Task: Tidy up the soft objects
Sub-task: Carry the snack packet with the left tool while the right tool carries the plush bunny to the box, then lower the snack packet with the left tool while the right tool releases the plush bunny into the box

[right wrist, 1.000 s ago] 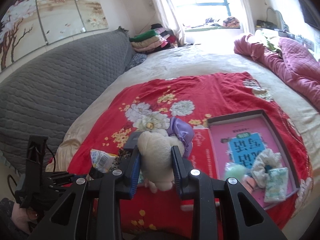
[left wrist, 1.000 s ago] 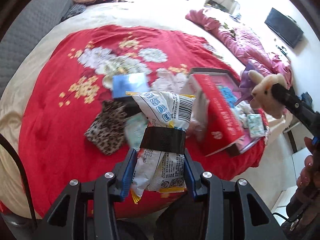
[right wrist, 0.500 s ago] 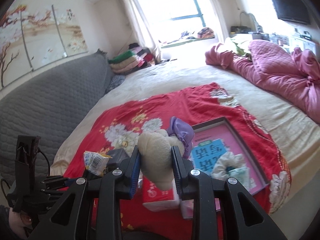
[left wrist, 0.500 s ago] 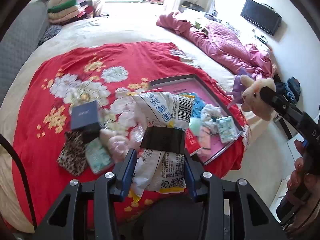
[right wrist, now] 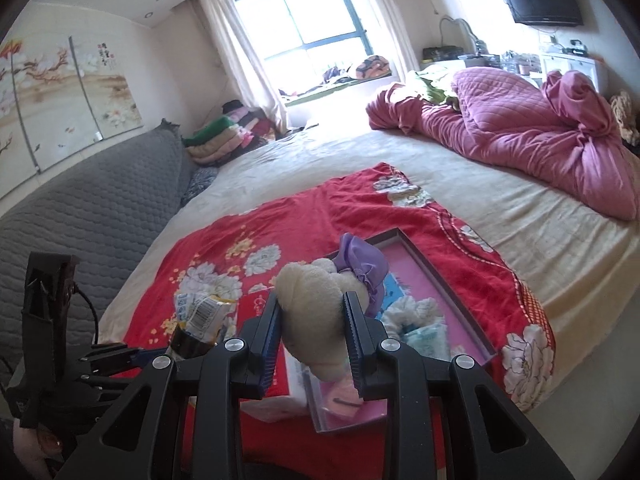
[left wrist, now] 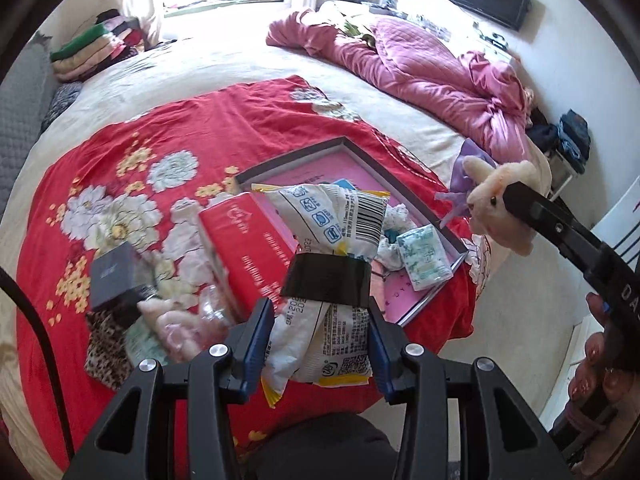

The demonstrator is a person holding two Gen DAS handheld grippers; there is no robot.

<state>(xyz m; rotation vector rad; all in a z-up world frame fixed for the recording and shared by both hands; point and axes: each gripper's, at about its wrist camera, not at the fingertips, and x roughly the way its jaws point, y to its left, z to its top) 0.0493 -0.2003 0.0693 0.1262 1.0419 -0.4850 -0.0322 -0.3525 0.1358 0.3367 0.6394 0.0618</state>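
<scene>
Both grippers have swung right: left gripper [left wrist: 320, 344] clamps the taped snack packet [left wrist: 332, 256] above the red blanket [left wrist: 168, 132], right gripper [right wrist: 314, 340] pinches the plush toy [right wrist: 316, 304], and the pink tray [left wrist: 352, 168] has slid closer to centre

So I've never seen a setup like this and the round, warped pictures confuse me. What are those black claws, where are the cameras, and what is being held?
No robot here: a person holds a two-finger claw tool in each hand, with a wide-angle camera on each looking along its fingers. That lens bends the room.

In the left-hand view, the left gripper is shut on a snack bag banded with black tape. Off to its right you see the other tool carrying a plush toy.

The right-hand view shows the right gripper squeezing that same plush toy.

Below lies a bed with a red floral blanket. On it sit a pink tray holding a tissue pack, a red box, a dark small box and a leopard-print pouch.
</scene>
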